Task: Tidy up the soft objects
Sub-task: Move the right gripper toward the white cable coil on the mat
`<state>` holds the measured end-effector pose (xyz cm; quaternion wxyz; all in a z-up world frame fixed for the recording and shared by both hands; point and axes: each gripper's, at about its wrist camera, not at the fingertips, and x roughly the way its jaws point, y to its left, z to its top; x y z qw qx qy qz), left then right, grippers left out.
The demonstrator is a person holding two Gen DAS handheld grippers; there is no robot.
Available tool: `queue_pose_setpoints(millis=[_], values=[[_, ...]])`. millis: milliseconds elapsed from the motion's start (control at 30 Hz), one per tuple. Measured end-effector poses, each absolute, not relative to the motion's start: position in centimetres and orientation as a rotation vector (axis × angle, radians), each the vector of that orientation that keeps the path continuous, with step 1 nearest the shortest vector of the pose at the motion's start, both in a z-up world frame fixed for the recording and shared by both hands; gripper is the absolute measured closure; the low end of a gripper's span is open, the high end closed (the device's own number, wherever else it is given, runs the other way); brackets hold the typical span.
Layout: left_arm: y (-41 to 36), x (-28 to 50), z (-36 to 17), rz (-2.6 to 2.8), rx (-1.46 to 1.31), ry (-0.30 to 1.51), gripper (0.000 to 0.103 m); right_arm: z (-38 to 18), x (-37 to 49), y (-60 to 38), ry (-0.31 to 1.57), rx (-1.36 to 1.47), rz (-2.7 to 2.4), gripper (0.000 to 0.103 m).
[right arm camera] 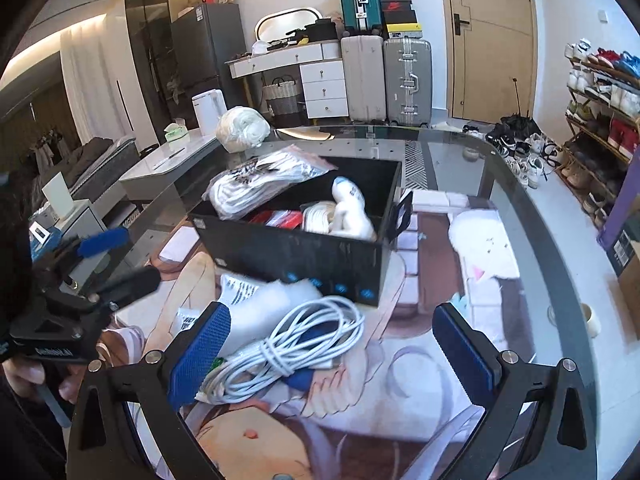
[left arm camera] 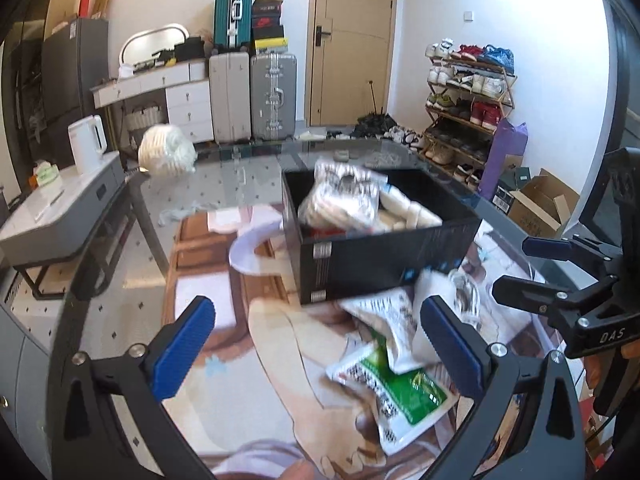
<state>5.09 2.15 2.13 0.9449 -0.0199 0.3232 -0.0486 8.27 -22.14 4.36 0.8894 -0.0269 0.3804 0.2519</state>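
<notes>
A black box (left arm camera: 384, 256) (right arm camera: 304, 252) stands on the glass table and holds bagged white soft items (left arm camera: 344, 200) (right arm camera: 260, 184) and a white rolled piece (right arm camera: 352, 212). Green-and-white packets (left arm camera: 396, 392) lie on the table in front of the box. A coiled white cable (right arm camera: 296, 344) and a white packet (right arm camera: 256, 300) lie near the box. My left gripper (left arm camera: 320, 356) is open and empty above the table, left of the packets. My right gripper (right arm camera: 332, 352) is open and empty, over the cable. Each gripper shows at the edge of the other's view.
A white bundle (left arm camera: 168, 152) (right arm camera: 242, 128) sits at the table's far left edge. A small cup (right arm camera: 592, 320) stands near the right rim. Beyond the table are a grey side table with a kettle (left arm camera: 86, 144), suitcases (left arm camera: 272, 96), a door and a shoe rack (left arm camera: 468, 96).
</notes>
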Motion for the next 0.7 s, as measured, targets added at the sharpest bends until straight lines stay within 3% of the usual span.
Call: queue_pose_setpoints(millis=[700], values=[[2.3,4.5,-0.4,-0.093,-0.059,0.713,0.0,1.6,6.6,-20.9,0.887,-0.15,0.498,0.001]])
